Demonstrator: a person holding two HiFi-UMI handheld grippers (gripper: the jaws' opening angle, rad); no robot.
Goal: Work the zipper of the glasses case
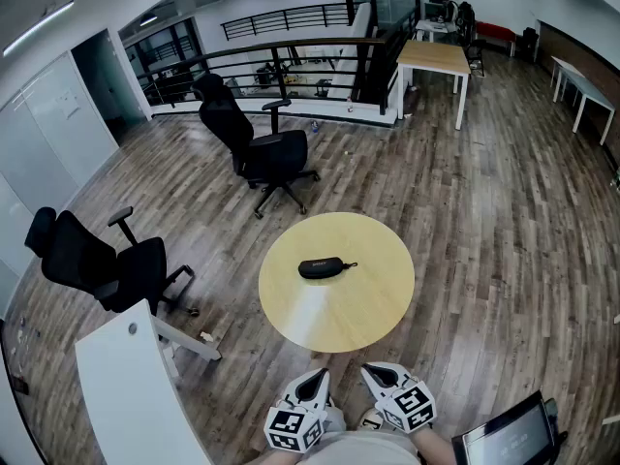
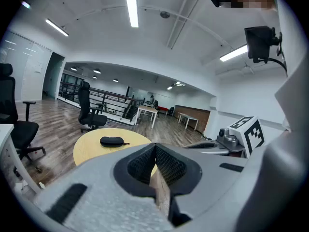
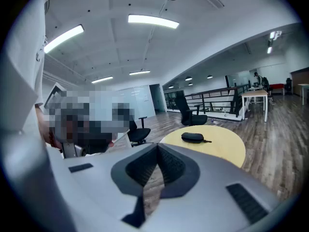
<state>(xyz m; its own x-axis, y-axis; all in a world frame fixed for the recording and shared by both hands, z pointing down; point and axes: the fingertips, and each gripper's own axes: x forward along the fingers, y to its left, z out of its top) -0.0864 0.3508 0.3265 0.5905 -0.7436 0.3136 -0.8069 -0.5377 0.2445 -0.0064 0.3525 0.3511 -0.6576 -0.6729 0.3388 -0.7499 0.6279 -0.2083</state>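
Observation:
A black zipped glasses case (image 1: 321, 267) lies on the round yellow table (image 1: 358, 308), its pull cord pointing right. The case also shows far off in the left gripper view (image 2: 111, 140) and the right gripper view (image 3: 192, 137). Both grippers are held close to the person's body at the bottom of the head view, well short of the table. My left gripper (image 1: 316, 384) has its jaws shut together with nothing between them. My right gripper (image 1: 379, 376) is likewise shut and empty.
Two black office chairs (image 1: 254, 148) (image 1: 97, 260) stand on the wood floor beyond and left of the table. A white desk (image 1: 131, 395) sits at the near left. A laptop (image 1: 509, 439) is at the bottom right. A railing (image 1: 281, 61) runs along the back.

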